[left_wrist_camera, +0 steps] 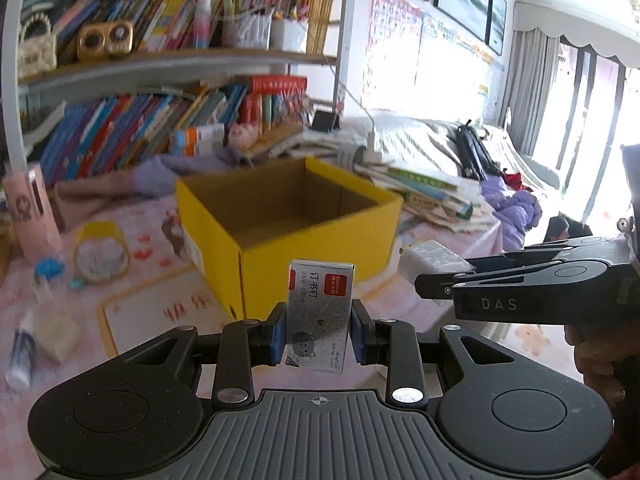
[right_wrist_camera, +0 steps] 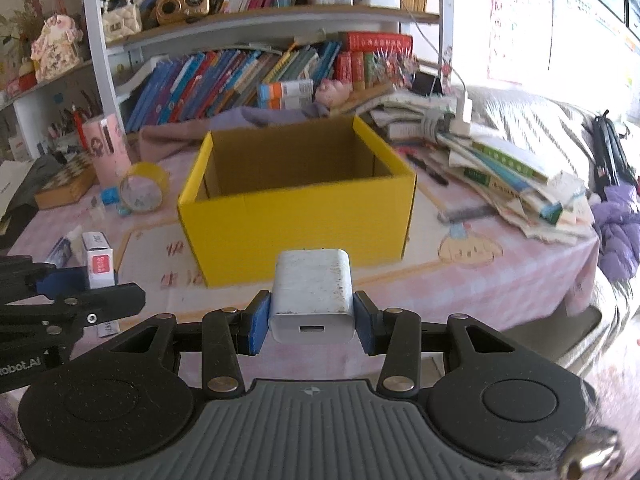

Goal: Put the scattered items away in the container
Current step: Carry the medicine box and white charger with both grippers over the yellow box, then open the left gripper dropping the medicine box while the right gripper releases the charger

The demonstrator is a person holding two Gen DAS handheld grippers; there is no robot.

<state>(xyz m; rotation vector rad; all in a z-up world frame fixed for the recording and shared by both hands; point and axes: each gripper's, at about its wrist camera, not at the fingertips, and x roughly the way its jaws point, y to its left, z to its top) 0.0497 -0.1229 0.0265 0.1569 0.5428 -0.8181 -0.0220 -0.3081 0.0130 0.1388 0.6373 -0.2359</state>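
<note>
An open yellow cardboard box (left_wrist_camera: 320,240) with a brown inside stands on the pink tablecloth, ahead of both grippers. My left gripper (left_wrist_camera: 318,320) is shut on a silver staple box (left_wrist_camera: 320,288) with a red label, held upright above the cloth just short of the box's near corner. In the right wrist view, my right gripper (right_wrist_camera: 313,312) is shut on a white USB charger (right_wrist_camera: 312,284), its port facing the camera, in front of the yellow box (right_wrist_camera: 296,216). Each gripper shows at the edge of the other's view, side by side.
A yellow tape roll (right_wrist_camera: 144,188), a pink cylinder (right_wrist_camera: 106,148) and small blue bits lie left of the box. A white tube (left_wrist_camera: 24,352) lies near the left. A messy pile of books (right_wrist_camera: 512,168) sits on the right, near the table edge. Bookshelves stand behind.
</note>
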